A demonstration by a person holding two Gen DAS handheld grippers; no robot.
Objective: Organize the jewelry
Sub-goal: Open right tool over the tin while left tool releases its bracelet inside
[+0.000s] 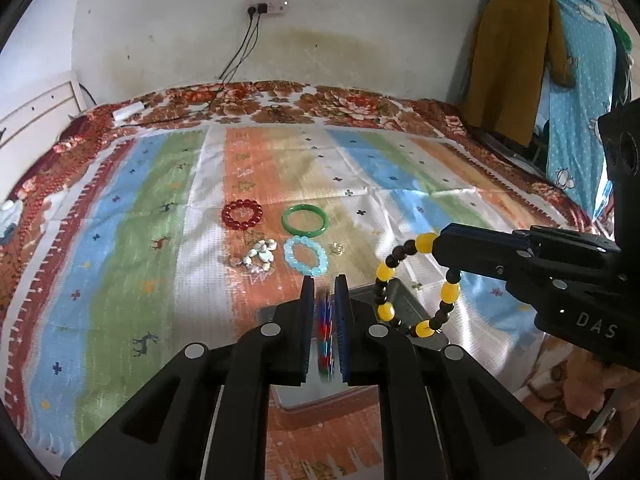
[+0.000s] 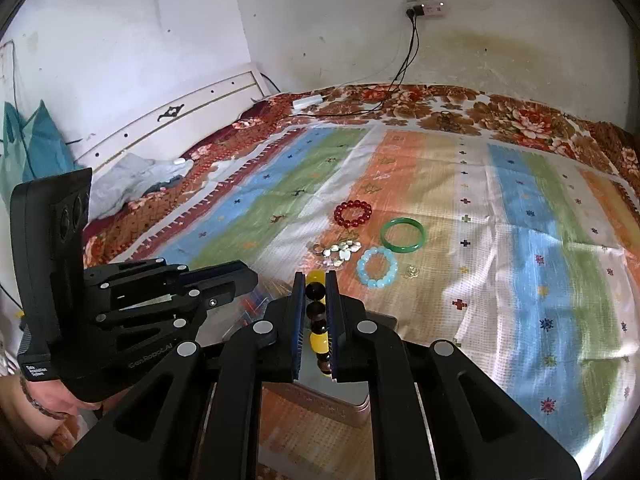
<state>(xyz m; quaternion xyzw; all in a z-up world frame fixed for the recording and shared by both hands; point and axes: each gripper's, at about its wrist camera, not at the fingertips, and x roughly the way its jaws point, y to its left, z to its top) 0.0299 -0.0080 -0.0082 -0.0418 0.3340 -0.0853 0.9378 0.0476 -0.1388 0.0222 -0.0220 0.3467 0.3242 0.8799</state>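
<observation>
My right gripper [image 2: 316, 284] is shut on a yellow-and-black bead bracelet [image 1: 416, 284], which hangs from its tip [image 1: 436, 246] over a grey tray [image 1: 404, 300]. My left gripper [image 1: 324, 284] is shut on a blurred red-and-blue striped item [image 1: 325, 336] above the same tray [image 2: 352, 384]. On the striped cloth beyond lie a red bead bracelet [image 1: 241, 215], a green bangle [image 1: 305, 221], a light-blue bead bracelet [image 1: 306, 257], a white shell piece [image 1: 260, 256] and a small gold piece [image 1: 337, 248].
The bed's floral cover [image 1: 280, 104] runs to the wall, with cables [image 1: 240, 52] and a white adapter [image 1: 128, 111] at the back. Clothes [image 1: 520, 60] hang at the right. A headboard [image 2: 168, 120] stands left.
</observation>
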